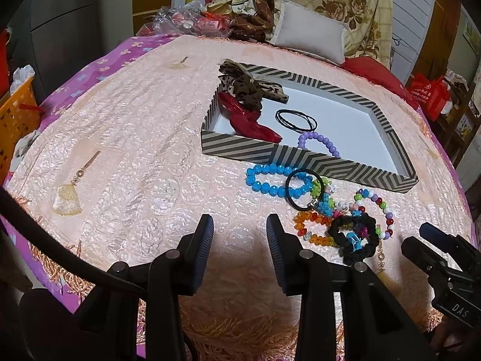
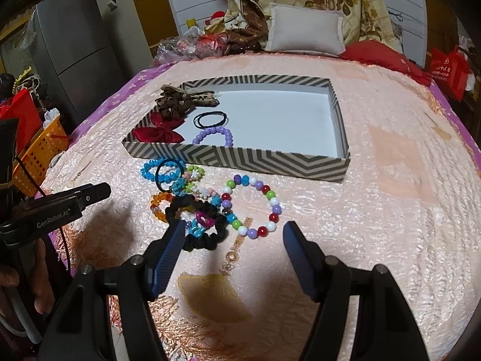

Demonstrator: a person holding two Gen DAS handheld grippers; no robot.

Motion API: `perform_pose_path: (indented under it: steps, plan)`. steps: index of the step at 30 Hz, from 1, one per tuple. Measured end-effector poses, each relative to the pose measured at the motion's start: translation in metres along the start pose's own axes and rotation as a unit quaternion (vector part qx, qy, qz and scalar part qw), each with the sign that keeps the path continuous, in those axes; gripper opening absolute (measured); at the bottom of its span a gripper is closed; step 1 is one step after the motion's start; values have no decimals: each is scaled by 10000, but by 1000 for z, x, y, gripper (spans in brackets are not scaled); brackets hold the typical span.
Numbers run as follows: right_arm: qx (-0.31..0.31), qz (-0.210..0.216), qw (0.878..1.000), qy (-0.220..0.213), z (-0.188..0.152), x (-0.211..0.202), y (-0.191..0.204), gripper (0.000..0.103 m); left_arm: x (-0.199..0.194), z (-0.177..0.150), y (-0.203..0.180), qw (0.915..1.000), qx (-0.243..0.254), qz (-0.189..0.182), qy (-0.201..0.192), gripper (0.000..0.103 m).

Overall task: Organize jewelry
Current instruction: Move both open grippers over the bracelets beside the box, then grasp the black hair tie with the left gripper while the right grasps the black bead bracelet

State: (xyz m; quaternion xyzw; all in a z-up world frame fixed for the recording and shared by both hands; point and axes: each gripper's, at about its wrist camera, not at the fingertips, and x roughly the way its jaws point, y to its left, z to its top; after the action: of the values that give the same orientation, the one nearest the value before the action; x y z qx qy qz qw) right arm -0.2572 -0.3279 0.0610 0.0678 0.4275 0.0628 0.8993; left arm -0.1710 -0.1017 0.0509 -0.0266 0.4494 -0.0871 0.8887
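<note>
Left gripper (image 1: 240,234) hovering over bare peach bedspread (image 1: 135,150), jaws spread with nothing between them. Ahead of it and to its right, a heap of loose jewelry: blue bead bracelet (image 1: 272,180) overlapped by a plain black ring (image 1: 303,191), an orange bead bracelet (image 1: 312,228) nearer in, and a black scrunchie (image 1: 354,240) closest to the right finger. Right gripper (image 2: 234,234) likewise spread wide and empty, tilted down over the same bedspread. Just off the tip of its left finger, the black scrunchie (tangled with pink and blue bits). Straight ahead between the fingers, the multicolour bead bracelet (image 2: 252,207) lying flat in a loop. Further ahead, beyond the heap, the striped box (image 2: 240,158), open-topped, white inside. Already in it, gathered at its left end: leopard-print bow (image 2: 180,99), red bow (image 2: 159,132), thin black hair ties (image 2: 210,118), purple bead bracelet (image 2: 215,135). Rest of the box floor bare. Far beyond, a white pillow (image 2: 305,30) at the head of the bed.
</note>
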Motion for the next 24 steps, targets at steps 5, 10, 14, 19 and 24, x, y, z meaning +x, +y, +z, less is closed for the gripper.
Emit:
perform_pose_path:
  steps: [5,10,14,19,24]
  plan:
    - [-57,0,10000,35,1,5,2,71,2,2,4,9997,-118,-195,50,26]
    - [-227,106,9997,10,2,13,8,71,4,5,14,9980,-391,-476,114,26]
    - [-486,226,9985,124,5,25,15,55,4,7,17,9985,-382,-395,73,26]
    - [-596,328,9973,265,7,42,17,33,7,9,18,9983,-399,-417,82,26]
    - [-603,571,9962,261,14,47,17,33,13,9,18,9982,-401,-415,139,26]
